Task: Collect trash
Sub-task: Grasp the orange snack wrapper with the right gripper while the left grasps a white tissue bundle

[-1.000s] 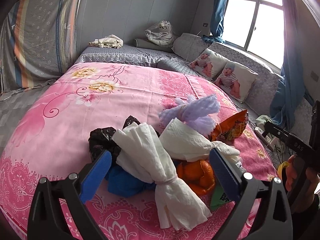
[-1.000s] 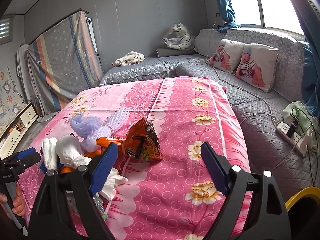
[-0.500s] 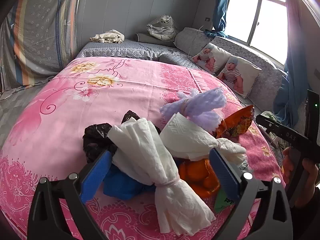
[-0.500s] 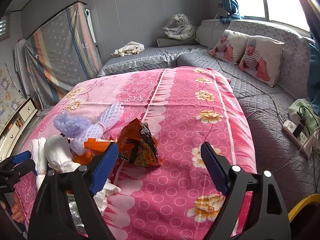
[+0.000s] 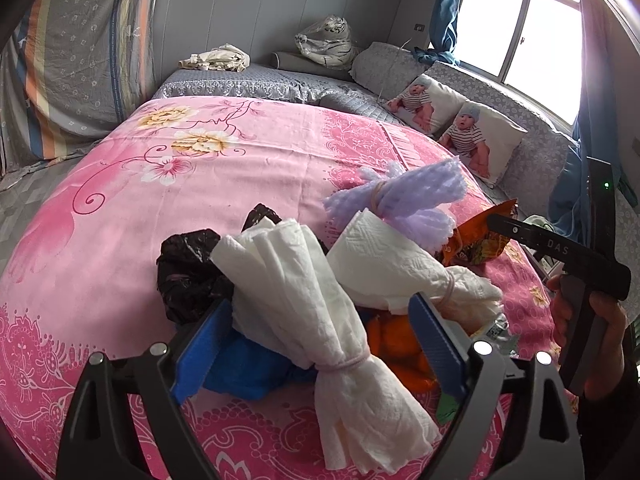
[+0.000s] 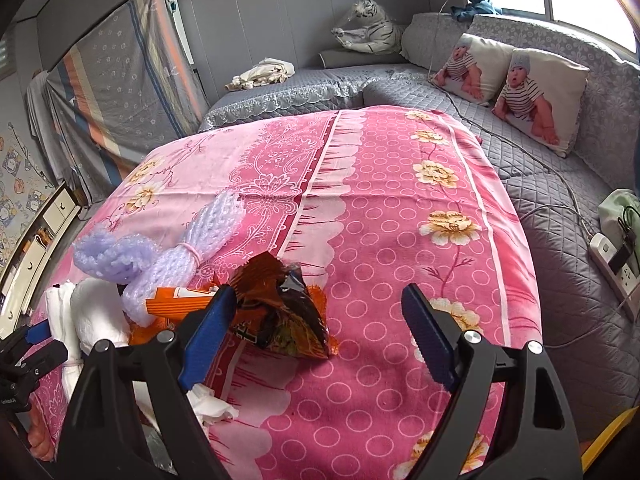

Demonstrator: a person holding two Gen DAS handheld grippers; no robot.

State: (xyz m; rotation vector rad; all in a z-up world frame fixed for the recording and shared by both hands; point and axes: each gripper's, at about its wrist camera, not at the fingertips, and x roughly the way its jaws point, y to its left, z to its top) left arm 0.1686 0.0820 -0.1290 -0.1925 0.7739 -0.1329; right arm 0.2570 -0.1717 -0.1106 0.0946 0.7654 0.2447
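Now closing | left gripper [image 5: 320, 344] jaws narrowing around tied tissue bundle [image 5: 320, 312], not yet pinching | right gripper [image 6: 316, 332] gaping, nearing snack wrapper [image 6: 280, 312] | first pickups starting

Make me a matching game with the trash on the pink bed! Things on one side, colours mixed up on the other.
Things:
1. foam net
2. tied tissue bundle
3. snack wrapper
4. crumpled bag

Colours:
A. black
B. orange
C. lilac
D. white

Pairs: 1-C, 2-D, 3-B, 4-A
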